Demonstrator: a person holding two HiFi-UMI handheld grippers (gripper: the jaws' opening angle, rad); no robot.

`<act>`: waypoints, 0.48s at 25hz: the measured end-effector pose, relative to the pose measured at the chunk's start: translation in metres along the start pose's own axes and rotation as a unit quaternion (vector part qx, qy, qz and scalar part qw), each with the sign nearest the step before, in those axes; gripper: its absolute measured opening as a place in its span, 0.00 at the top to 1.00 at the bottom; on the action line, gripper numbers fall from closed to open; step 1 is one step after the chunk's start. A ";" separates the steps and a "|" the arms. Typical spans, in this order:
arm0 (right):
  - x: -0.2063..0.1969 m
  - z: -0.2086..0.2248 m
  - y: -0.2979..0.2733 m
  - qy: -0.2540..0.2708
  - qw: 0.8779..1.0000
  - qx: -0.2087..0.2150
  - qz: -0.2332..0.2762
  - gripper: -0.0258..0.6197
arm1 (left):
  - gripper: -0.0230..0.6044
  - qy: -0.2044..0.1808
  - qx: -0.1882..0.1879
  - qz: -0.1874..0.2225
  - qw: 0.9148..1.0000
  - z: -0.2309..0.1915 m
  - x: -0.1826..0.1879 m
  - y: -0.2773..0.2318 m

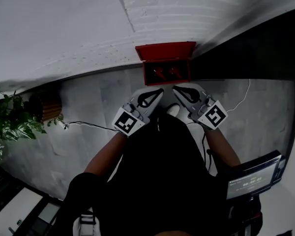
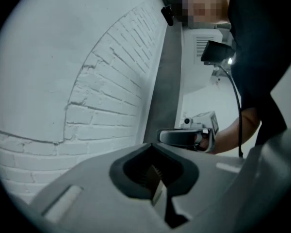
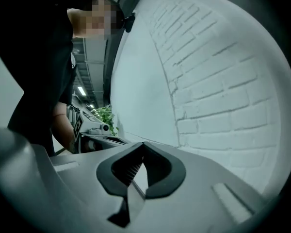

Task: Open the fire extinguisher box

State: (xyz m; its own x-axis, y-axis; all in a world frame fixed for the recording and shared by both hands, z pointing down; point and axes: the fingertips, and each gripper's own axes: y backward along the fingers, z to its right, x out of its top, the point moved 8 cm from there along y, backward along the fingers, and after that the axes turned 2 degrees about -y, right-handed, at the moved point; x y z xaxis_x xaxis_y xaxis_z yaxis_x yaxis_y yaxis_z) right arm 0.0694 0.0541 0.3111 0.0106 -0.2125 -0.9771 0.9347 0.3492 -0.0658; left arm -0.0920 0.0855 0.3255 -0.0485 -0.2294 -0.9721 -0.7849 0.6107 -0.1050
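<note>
The red fire extinguisher box point(image 1: 164, 51) stands on the grey floor against the white brick wall point(image 1: 88, 28). Its lid is up, and red extinguishers point(image 1: 166, 73) show in the dark inside. My left gripper point(image 1: 156, 91) and right gripper point(image 1: 178, 89) hover side by side just in front of the box, near my body, touching nothing. Both are shut with nothing between the jaws. In the left gripper view the left gripper point(image 2: 154, 149) faces the brick wall, with the right gripper point(image 2: 186, 138) beyond it. The right gripper point(image 3: 143, 147) likewise faces the wall.
A leafy potted plant point(image 1: 10, 122) and a brown basket point(image 1: 46, 107) sit at the left. A thin cable point(image 1: 88, 126) runs across the floor. A dark panel point(image 1: 250, 53) flanks the box on the right. A screen device point(image 1: 253, 176) stands at the lower right.
</note>
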 end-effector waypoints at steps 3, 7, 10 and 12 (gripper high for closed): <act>0.020 -0.010 0.004 0.029 0.999 0.001 0.014 0.95 | 0.96 -0.004 -0.001 0.006 1.000 0.006 0.016 0.004; 0.028 -0.011 0.006 0.039 0.999 0.002 0.018 0.95 | 0.96 -0.011 0.002 0.006 1.000 0.004 0.025 0.006; 0.037 -0.016 0.007 0.045 0.999 0.007 0.022 0.95 | 0.96 -0.019 0.005 0.013 1.000 0.008 0.035 0.008; 0.046 -0.022 0.010 0.045 0.999 0.010 0.027 0.95 | 0.96 -0.026 0.007 0.019 0.999 0.014 0.044 0.009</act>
State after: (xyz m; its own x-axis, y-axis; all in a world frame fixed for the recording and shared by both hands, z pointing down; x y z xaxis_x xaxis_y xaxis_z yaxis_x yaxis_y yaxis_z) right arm 0.0713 0.0681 0.2614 0.0304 -0.1095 -0.9935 0.9403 0.3402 -0.0087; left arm -0.0927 0.0919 0.2784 -0.0467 -0.1663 -0.9850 -0.7746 0.6286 -0.0695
